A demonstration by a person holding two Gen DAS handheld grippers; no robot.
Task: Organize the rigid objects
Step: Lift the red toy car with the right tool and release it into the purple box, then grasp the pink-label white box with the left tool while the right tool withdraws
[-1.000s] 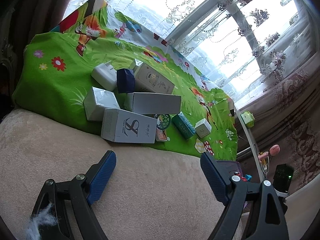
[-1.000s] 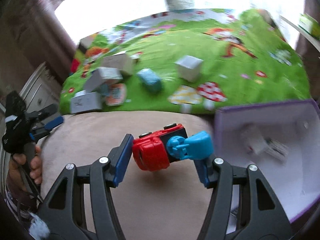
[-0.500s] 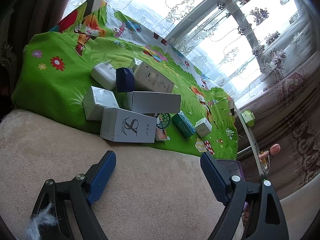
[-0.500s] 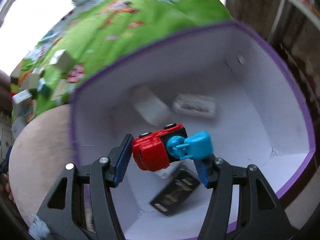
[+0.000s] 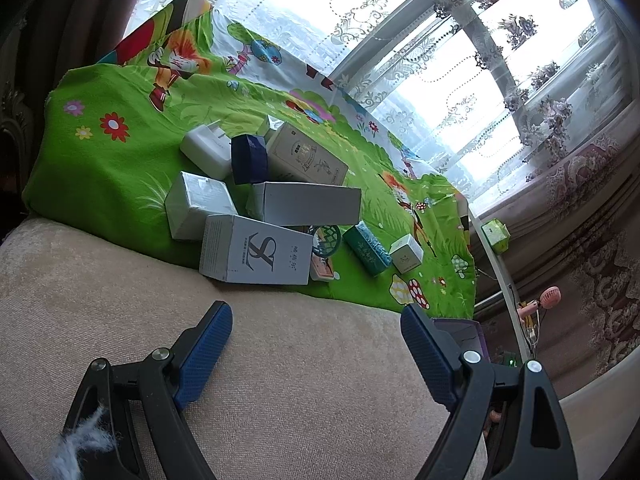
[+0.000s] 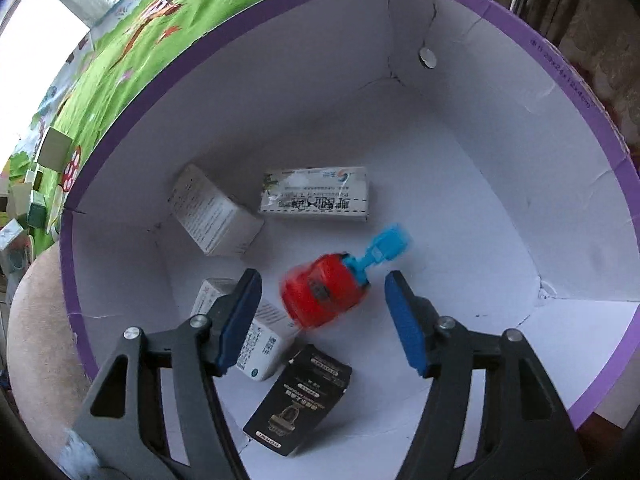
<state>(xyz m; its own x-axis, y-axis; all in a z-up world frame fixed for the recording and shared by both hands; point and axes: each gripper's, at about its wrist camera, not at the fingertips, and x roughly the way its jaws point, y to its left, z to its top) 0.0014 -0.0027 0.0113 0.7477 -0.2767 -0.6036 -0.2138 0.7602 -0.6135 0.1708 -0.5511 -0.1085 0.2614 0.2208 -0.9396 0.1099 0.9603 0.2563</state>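
The right gripper has just been opening over the purple box; the red toy, blurred and apparently dropping, sits between its jaws but clear of both pads. Four cartons already lie in the box below it. The left gripper hovers wide and empty, with roughly nine boxes on the green cloth ahead of it unsorted.

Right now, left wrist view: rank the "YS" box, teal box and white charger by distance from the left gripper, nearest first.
Left gripper open, over the beige cushion.
1. "YS" box, at the cloth's near edge.
2. Teal box, right, slightly farther.
3. White charger, back left.
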